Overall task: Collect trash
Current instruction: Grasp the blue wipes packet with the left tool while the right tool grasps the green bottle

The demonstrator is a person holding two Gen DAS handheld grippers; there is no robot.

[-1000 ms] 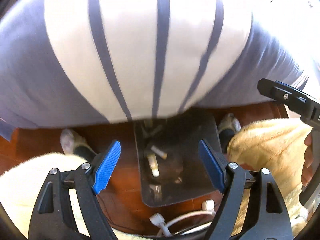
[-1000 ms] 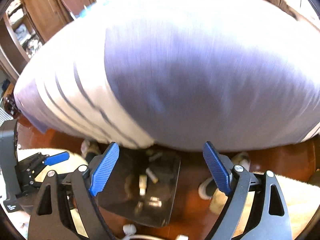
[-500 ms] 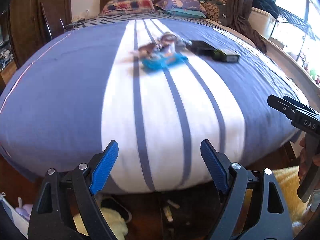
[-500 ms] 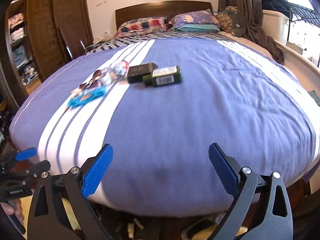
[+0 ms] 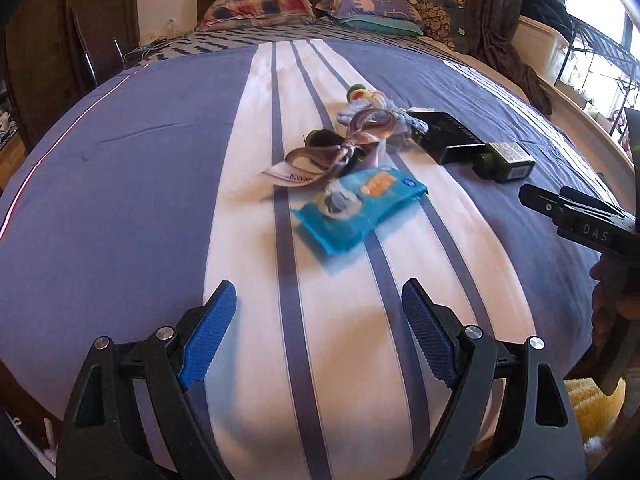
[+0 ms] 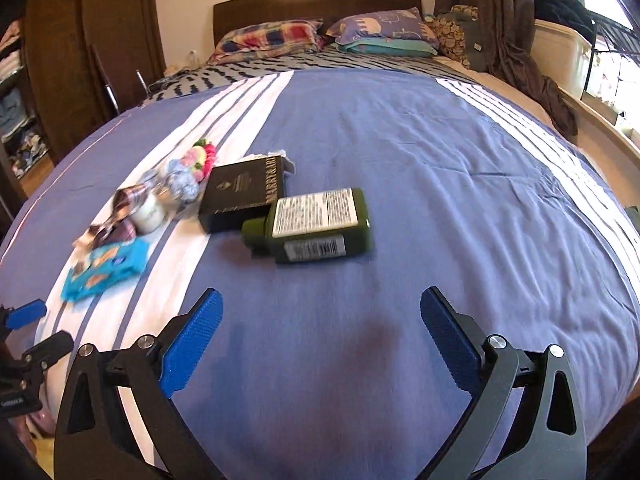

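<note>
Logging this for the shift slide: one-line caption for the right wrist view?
Open right claw hovers over the bed, facing a green bottle and black box.

Bed cover [image 6: 420, 152]: blue-violet with white bands and narrow blue-grey stripes. Snack wrapper [image 5: 360, 210]: bright cyan, orange print. Ribbon [image 5: 344, 148]: mauve-brown, glossy. Box [image 6: 244, 196]: black, pale lettering. Bottle [image 6: 312, 226]: dark green, white label, barcode. Pillows: one plaid red-blue [image 6: 268, 38], one violet with pale figures [image 6: 380, 26]. Tool pads [image 6: 192, 346]: blue, on black frames.

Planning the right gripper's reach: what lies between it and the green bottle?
Only bare blue bedspread, as the right wrist view shows. The right gripper is open, short of the green bottle.
</note>
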